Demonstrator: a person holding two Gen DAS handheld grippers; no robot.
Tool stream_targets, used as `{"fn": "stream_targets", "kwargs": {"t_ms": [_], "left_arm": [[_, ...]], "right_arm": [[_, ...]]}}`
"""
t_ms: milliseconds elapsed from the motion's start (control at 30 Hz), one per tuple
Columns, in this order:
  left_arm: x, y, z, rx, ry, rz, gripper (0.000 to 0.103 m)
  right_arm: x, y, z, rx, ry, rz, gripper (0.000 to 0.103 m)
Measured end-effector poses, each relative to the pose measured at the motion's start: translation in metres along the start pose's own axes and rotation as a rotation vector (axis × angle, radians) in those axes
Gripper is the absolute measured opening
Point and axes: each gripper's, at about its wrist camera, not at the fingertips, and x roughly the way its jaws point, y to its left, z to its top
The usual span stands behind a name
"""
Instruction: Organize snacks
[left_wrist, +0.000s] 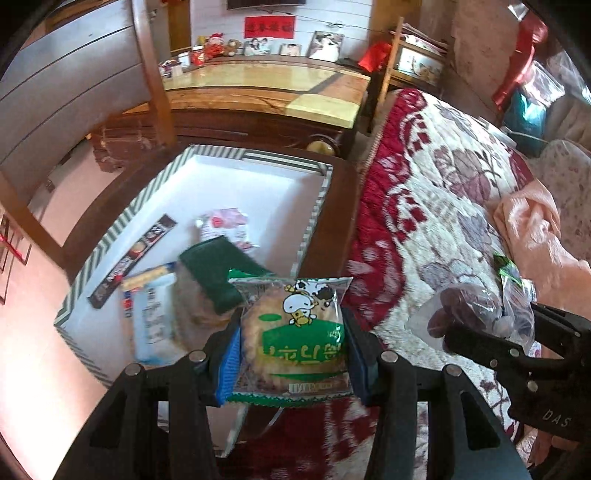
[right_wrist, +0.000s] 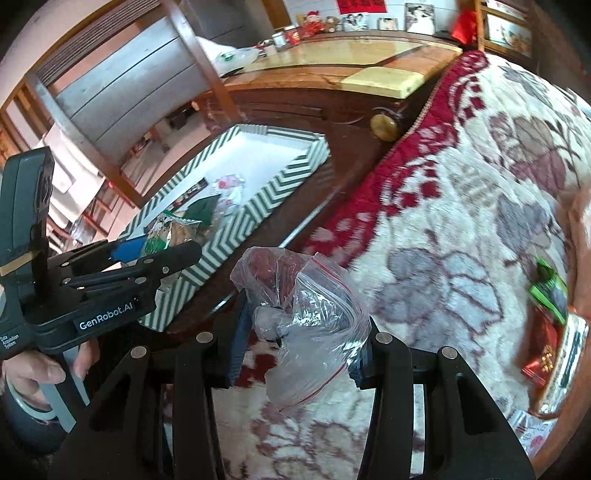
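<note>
Left wrist view shows your left gripper (left_wrist: 291, 343) clamping the rice cracker packet (left_wrist: 295, 332) above the striped tray (left_wrist: 110, 240) edge, while your right gripper (right_wrist: 299, 343) pinches a slippery zip bag (right_wrist: 306, 317) that could slide free.

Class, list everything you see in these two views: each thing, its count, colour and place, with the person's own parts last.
cracker packet: one, green and clear, held in left gripper.
zip bag: one, clear, held in right gripper.
tray: one, green-white striped rim, white inside, on the wooden table.
snacks in tray: several, mixed colours, near end.
blanket: one, cream and red, right of the tray.
green packet: one, on the blanket.
left gripper: black, shut.
right gripper: black, shut.
</note>
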Motion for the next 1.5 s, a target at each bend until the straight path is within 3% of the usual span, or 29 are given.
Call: {"fn": "stream_targets", "kwargs": {"t_ms": [767,1267,1500], "left_arm": [[0.004,0.086,-0.002,-0.149,0.012,0.068,0.051],[0.020,0.110,-0.009,-0.192,0.055,0.077,0.051],[0.022,0.118,-0.007,-0.206,0.056,0.086,0.051]], "right_arm": [[0.046,0.081,0.041,-0.159,0.062,0.057,0.043],[0.096,0.116,0.055,-0.236,0.149,0.056,0.043],[0.118,0.120,0.074,-0.227,0.148,0.034,0.043]]}}
